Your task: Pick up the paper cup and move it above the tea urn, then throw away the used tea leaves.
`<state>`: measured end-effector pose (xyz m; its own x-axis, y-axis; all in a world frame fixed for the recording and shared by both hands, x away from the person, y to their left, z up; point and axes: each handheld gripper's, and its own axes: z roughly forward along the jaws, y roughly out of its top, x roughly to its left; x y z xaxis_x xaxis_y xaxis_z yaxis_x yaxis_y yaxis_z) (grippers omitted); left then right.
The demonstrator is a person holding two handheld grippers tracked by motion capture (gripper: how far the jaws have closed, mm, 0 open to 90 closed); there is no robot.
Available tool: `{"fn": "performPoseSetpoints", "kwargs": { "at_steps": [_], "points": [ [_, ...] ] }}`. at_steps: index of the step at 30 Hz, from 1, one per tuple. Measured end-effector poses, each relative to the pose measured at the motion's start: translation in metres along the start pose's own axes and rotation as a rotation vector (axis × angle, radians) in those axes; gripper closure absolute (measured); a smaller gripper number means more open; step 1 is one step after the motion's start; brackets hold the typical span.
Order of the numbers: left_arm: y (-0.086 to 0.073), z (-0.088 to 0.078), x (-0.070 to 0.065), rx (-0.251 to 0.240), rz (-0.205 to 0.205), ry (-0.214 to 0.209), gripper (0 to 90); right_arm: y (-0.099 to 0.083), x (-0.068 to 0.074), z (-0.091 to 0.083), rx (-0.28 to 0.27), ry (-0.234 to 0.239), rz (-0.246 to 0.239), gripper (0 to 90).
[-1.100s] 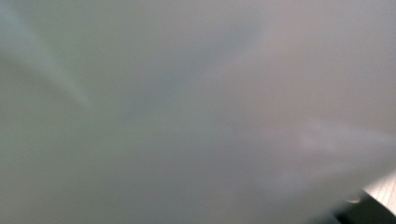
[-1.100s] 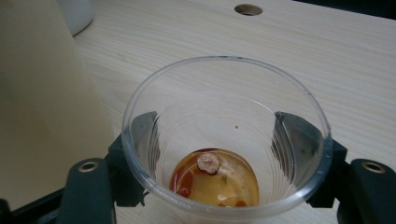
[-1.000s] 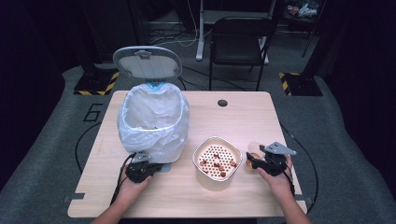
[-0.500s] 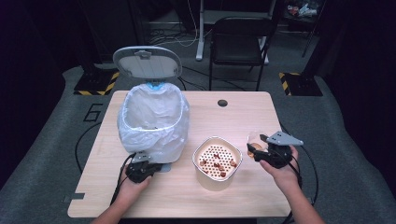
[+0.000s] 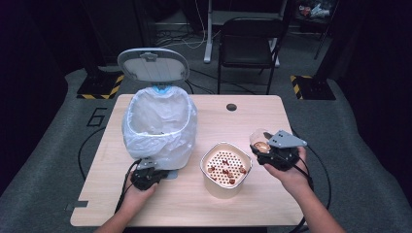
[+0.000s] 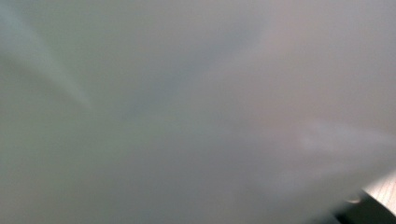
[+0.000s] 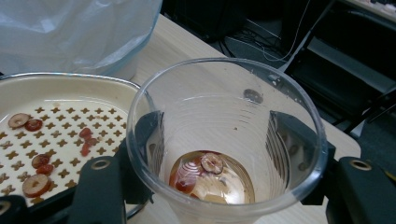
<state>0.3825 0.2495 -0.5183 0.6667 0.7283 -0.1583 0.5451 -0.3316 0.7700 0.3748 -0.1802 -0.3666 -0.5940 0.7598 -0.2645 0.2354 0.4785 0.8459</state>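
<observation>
**Clear cup held in right gripper beside strainer bowl**

The clear plastic cup (image 7: 224, 140) sits between the jaws of the right gripper (image 7: 219, 154), which clamp it on two opposite sides; the jaws have just been closing in a little on the cup wall. The cup is upright, tilted slightly. At its bottom lies a shallow pool of amber liquid with a few red fruit slices (image 7: 205, 168). In the high view the cup (image 5: 261, 141) is above the surface at about 3 o'clock from the bowl, near it but apart; whether it is lifted clear of the wood cannot be told from that view.

The cream strainer bowl (image 5: 226, 187) stands on the surface toward the near edge. Its perforated insert (image 7: 60, 130) carries scattered red slices (image 7: 35, 184).

At 10 o'clock from the bowl stands the bin (image 5: 160, 127), lined with a translucent white bag, its lid (image 5: 153, 65) standing open behind. The left gripper (image 5: 148, 174) rests at 6 o'clock of the bin, tight against the foot of the bag. Left gripper view is blurred grey-white plastic at close range; the jaws are closed, and what they pinch, if anything, cannot be told.

The wooden surface (image 5: 194, 213) has a round dark hole (image 5: 231, 107) at 12 o'clock. A dark chair (image 5: 248, 43) stands beyond the far edge.
</observation>
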Motion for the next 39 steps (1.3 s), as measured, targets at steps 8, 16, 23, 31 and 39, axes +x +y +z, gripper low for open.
{"fn": "performPoseSetpoints", "kwargs": {
  "at_steps": [8, 16, 23, 31, 39],
  "points": [
    [0.0, 0.0, 0.0, 0.0, 0.0, -0.001, 90.0, 0.015, 0.019, 0.001, 0.019, -0.03, -0.145, 37.0],
    [0.0, 0.0, 0.0, 0.0, 0.0, -0.001, 90.0, 0.021, 0.03, 0.004, 0.025, -0.044, -0.25, 37.3],
    [0.0, 0.0, 0.0, 0.0, 0.0, 0.0, 90.0, 0.025, 0.038, 0.005, 0.026, -0.045, -0.304, 37.5],
    [0.0, 0.0, 0.0, 0.0, 0.0, 0.0, 90.0, 0.024, 0.059, 0.011, 0.05, -0.105, -0.519, 37.7],
    [0.0, 0.0, 0.0, 0.001, 0.0, -0.001, 90.0, 0.02, 0.079, 0.019, 0.06, -0.156, -0.701, 37.7]
  ]
}}
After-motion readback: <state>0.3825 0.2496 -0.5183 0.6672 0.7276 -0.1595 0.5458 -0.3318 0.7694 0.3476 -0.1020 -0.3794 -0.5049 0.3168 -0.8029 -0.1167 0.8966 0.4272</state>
